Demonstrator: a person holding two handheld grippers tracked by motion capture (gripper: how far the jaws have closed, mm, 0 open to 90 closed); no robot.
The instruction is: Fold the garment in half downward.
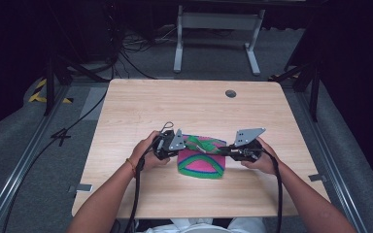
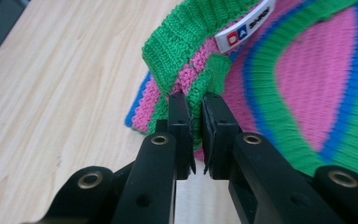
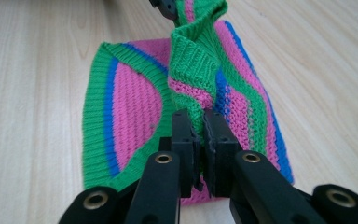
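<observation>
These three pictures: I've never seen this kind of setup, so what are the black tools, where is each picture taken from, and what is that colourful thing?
No robot here: a person sits at a wooden table with a handheld two-jaw gripper in each hand. The wide picture comes from a fixed camera above, looking down; the left gripper is on its left side, the right gripper on its right. The two close-ups come from cameras riding on each gripper, looking along its black jaws. On the table lies a knitted piece in pink, green and blue with a white label. Each gripper's jaws are closed on a green ribbed edge of it, lifting that part off the table while the rest lies flat.
</observation>
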